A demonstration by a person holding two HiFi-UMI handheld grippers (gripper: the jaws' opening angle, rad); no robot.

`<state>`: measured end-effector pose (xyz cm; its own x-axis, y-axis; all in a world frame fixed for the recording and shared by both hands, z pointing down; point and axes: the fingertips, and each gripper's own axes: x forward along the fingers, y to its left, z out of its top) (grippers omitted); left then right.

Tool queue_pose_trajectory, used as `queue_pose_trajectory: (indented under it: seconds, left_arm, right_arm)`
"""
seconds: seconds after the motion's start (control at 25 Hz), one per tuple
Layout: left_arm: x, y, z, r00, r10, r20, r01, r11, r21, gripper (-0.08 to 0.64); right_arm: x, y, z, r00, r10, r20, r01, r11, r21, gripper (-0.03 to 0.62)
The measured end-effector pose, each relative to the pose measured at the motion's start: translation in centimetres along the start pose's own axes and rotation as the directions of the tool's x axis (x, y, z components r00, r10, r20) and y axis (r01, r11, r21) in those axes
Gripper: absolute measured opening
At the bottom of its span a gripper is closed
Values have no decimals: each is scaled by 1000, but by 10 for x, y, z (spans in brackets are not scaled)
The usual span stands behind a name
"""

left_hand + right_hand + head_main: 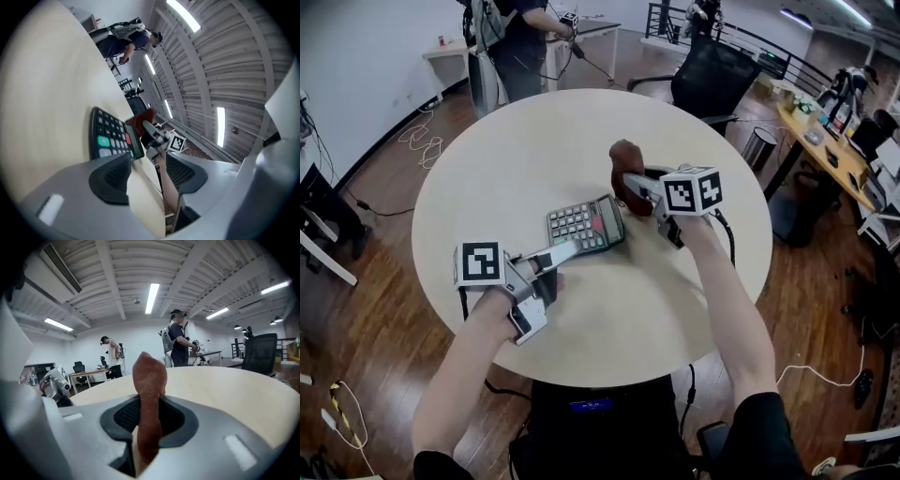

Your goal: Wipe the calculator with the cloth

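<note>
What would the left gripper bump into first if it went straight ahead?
Most likely the calculator, lying just beyond the open jaws of the left gripper; how close it is, I can't tell for sure.

The calculator (585,225) lies near the middle of the table (506,150) — my left gripper (564,255) at its near left edge, my right gripper (630,186) just behind its right end — the cloth (625,161) between its fingers.

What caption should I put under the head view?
Over a round table, the right gripper holds a brown cloth near the calculator; the open left gripper is at its other end.
</note>
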<state>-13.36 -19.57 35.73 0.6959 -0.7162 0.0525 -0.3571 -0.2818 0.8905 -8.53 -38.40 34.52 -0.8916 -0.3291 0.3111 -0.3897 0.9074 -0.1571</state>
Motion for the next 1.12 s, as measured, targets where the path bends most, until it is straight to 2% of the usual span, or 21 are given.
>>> queue_pose_trajectory:
  seconds: [0.12, 0.24, 0.36, 0.48, 0.64, 0.72, 0.8, 0.88, 0.96, 1.04, 1.12]
  left_arm:
    - [22, 7, -8, 998, 51, -37, -49, 998, 39, 232]
    - [26, 18, 17, 994, 107, 8, -107, 994, 37, 236]
    - [15, 25, 48, 989, 132, 60, -133, 991, 22, 236]
    - [7, 37, 63, 978, 167, 124, -173, 984, 39, 236]
    - [8, 55, 88, 962, 208, 179, -218, 975, 36, 235]
    - [4, 56, 91, 963, 208, 170, -219, 974, 48, 235]
    - [1, 51, 86, 968, 185, 169, -204, 974, 104, 235]
    - [3, 45, 81, 977, 128, 169, -153, 978, 144, 226]
    - [7, 42, 77, 983, 86, 162, -110, 984, 141, 206]
    - [9, 39, 75, 985, 77, 153, -99, 985, 141, 195]
    - [10, 36, 71, 987, 72, 143, -93, 986, 141, 186]
  right_arm:
    - [28, 15, -10, 994, 87, -68, -86, 996, 11, 91]
    - [44, 33, -17, 974, 186, -126, -177, 981, 78, 89]
    - [42, 46, -13, 961, 243, -128, -225, 964, 146, 91]
    - [16, 69, -30, 947, 299, -115, -275, 942, 192, 91]
    - [-20, 102, -50, 927, 366, -85, -344, 917, 202, 91]
    - [-27, 95, -53, 944, 318, -93, -298, 937, 180, 90]
    - [-27, 62, -51, 978, 192, -77, -173, 965, 198, 91]
    - [-22, 28, -46, 995, 90, -43, -74, 957, 280, 91]
    - [-9, 8, -41, 999, 32, -32, -19, 936, 351, 89]
    - [7, -3, -35, 998, -18, -52, 36, 926, 375, 90]
    - [24, -12, -32, 993, -63, -96, 93, 929, 358, 89]
